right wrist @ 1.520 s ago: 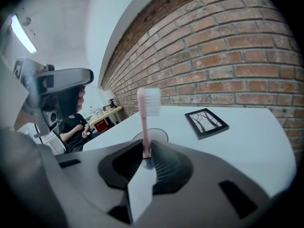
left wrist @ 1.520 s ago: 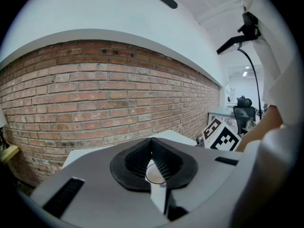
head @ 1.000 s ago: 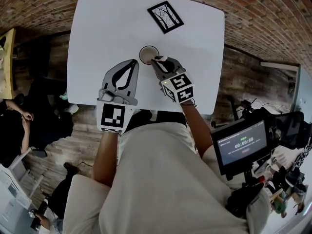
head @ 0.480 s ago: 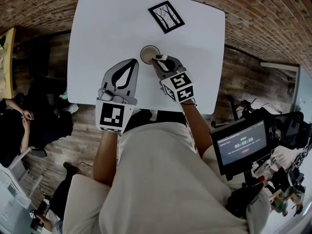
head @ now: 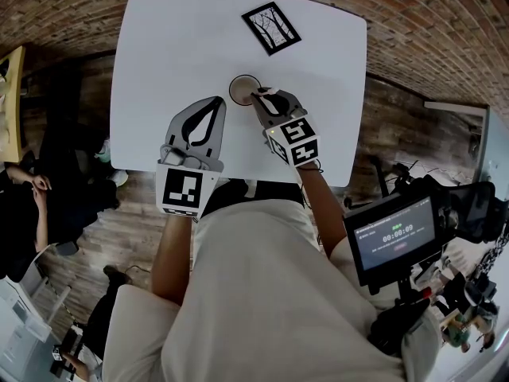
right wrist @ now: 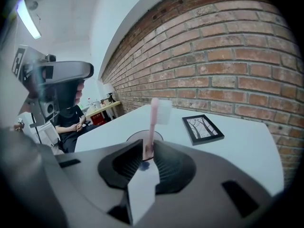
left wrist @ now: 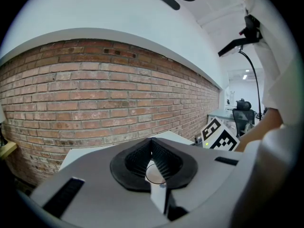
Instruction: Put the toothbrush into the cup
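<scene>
A brown cup (head: 242, 89) stands upright on the white table (head: 159, 46). My right gripper (head: 263, 96) is just right of the cup's rim, shut on a pink toothbrush. In the right gripper view the toothbrush (right wrist: 151, 127) stands upright between the jaws of the right gripper (right wrist: 148, 150), white bristle head on top, with the cup (right wrist: 137, 137) just behind them. My left gripper (head: 215, 103) is at the cup's near left, shut with nothing in it. In the left gripper view, the cup's rim (left wrist: 155, 176) shows beyond the jaws of the left gripper (left wrist: 152, 141).
A black-framed picture (head: 270, 28) lies flat at the table's far side, also visible in the right gripper view as the picture (right wrist: 203, 128). A brick wall lies beyond the table. A person sits at the left (head: 32, 205). A monitor on a stand (head: 394, 237) is at my right.
My right gripper has shifted slightly to the right beside the cup, still holding the toothbrush. The left gripper has stayed still.
</scene>
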